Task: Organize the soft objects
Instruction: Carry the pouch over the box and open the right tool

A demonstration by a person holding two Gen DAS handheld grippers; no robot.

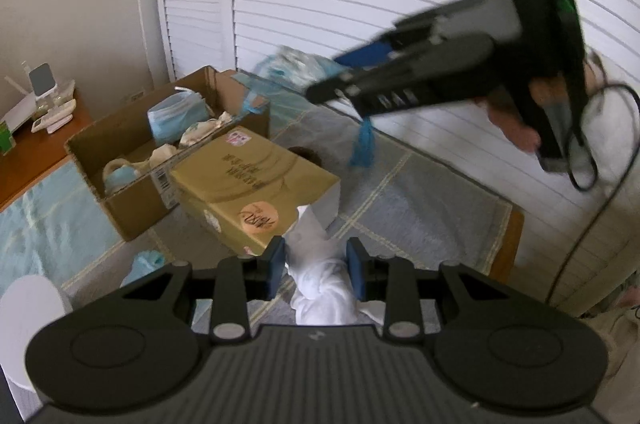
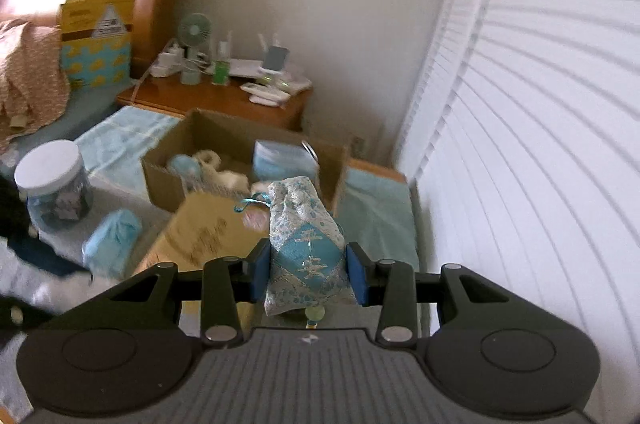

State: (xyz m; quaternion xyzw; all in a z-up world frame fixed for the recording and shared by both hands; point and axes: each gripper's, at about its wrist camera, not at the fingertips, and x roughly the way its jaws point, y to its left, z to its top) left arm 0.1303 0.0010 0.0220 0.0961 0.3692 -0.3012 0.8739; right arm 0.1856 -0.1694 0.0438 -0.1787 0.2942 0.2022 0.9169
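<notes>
White cloth, bunched and knotted, sits pinched between the blue pads of the left gripper. The right gripper clamps a pale blue and silver brocade pouch, its teal ribbon trailing off to the left. Ahead of both tools stands a gold carton, and beyond it an open cardboard box holding more soft bundles. Left of the right tool lie a wrapped blue bundle and a white-lidded jar.
</notes>
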